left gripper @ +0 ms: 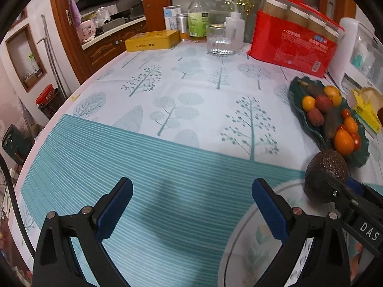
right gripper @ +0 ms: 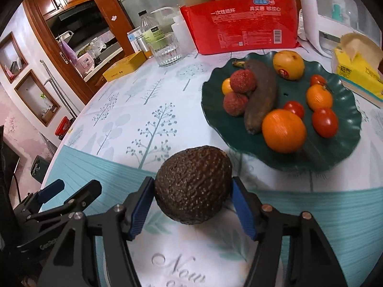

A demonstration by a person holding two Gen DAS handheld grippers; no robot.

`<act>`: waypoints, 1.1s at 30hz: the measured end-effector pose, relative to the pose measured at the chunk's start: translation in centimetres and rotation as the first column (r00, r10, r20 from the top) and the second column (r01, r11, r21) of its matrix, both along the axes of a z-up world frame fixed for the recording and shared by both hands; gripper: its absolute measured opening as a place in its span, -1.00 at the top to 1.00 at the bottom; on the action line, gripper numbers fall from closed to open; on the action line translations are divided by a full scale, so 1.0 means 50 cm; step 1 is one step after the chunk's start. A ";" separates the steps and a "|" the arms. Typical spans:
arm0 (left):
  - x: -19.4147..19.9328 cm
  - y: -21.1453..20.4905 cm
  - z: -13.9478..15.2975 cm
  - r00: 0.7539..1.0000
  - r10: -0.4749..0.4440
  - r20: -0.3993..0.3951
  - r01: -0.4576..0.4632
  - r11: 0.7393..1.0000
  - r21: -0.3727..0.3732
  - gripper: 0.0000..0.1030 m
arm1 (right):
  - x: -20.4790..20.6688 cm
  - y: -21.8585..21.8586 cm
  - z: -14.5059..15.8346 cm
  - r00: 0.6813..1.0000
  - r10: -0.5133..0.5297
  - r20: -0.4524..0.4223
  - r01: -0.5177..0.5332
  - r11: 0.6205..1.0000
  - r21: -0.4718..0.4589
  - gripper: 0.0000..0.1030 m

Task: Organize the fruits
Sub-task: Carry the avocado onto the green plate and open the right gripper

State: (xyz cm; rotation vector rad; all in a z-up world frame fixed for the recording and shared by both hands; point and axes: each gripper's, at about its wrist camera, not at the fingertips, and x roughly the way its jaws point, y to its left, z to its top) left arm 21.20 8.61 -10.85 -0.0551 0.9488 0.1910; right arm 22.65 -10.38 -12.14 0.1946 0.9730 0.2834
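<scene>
Kitchen table with its tree cloth (left gripper: 191, 91) lies under my tools: my right gripper (right gripper: 192, 201) squeezes the bumpy avocado (right gripper: 194, 186) over a white plate (right gripper: 191, 251) so it cannot roll, the green fruit dish (right gripper: 344, 157) is just ahead, and my left gripper (left gripper: 191, 205) hangs wide and empty beside it.

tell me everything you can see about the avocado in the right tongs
The avocado is dark brown, nearly black, with a pebbly skin speckled with pale dots, whole and uncut. It sits between the blue pads of the right tongs, which press on its two sides. It is over a white plate with a leaf print, near the rim; whether it touches the plate cannot be told. The green fruit dish lies beyond it, apart.
</scene>
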 end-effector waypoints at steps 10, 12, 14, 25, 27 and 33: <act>-0.042 -0.046 0.021 0.994 -0.095 -0.058 0.092 0.994 -0.059 -0.99 | -0.090 -0.049 0.027 0.999 -0.020 -0.029 0.021 0.998 0.052 -0.25; -0.045 -0.059 0.027 0.990 -0.117 -0.078 0.110 0.991 -0.080 -0.99 | -0.101 -0.059 0.043 0.999 -0.028 -0.028 0.030 0.998 0.056 -0.25; -0.040 -0.069 0.038 0.985 -0.139 -0.099 0.129 0.986 -0.104 -0.99 | -0.109 -0.070 0.065 0.999 -0.033 -0.032 0.035 0.997 0.068 -0.25; 0.060 -0.089 0.295 0.984 -0.166 -0.057 0.154 0.973 -0.173 -0.99 | -0.055 -0.134 0.375 0.984 -0.049 0.169 0.054 0.998 -0.023 -0.25; 0.102 -0.099 0.348 0.986 -0.165 -0.028 0.159 0.974 -0.160 -0.99 | -0.021 -0.145 0.439 0.975 -0.060 0.216 0.069 0.997 -0.036 -0.25; 0.228 -0.136 0.375 0.983 -0.185 -0.011 0.183 0.977 -0.111 -0.99 | 0.106 -0.184 0.480 0.968 -0.092 0.233 0.110 0.992 -0.065 -0.25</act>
